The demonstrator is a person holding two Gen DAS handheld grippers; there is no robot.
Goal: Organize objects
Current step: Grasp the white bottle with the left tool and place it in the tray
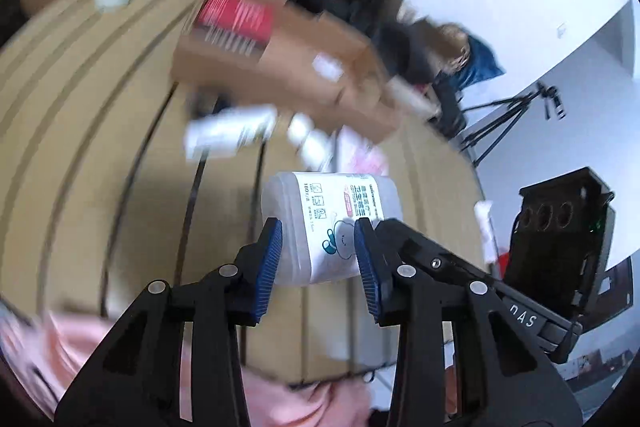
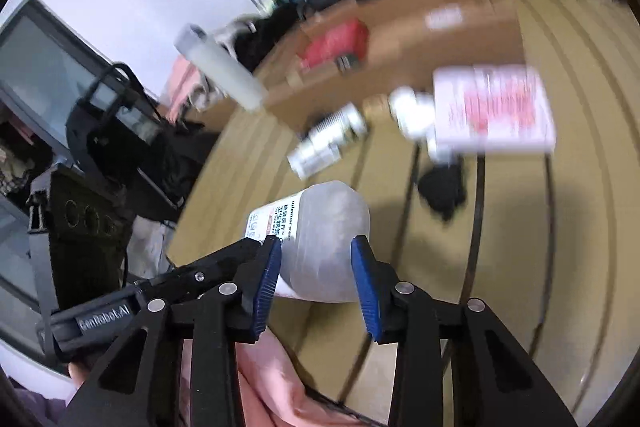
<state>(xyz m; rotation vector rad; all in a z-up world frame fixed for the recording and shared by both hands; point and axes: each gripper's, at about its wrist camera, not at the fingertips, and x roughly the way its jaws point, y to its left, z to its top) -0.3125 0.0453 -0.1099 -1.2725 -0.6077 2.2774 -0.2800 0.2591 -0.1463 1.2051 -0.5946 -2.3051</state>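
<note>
Translucent plastic jar (image 1: 328, 223) between both grippers' blue pads, above cardboard (image 1: 120, 147)

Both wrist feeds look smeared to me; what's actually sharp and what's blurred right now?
Left wrist view: left gripper and white container are sharp; cardboard box and table are motion-smeared. Right wrist view: right gripper and the container are crisp; the pink-printed packet and small bottle are streaked. Fisheye bends the table's lines in both.

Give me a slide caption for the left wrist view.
Both tools grip one translucent labelled jar above a tan slatted table, open cardboard box behind.
</note>
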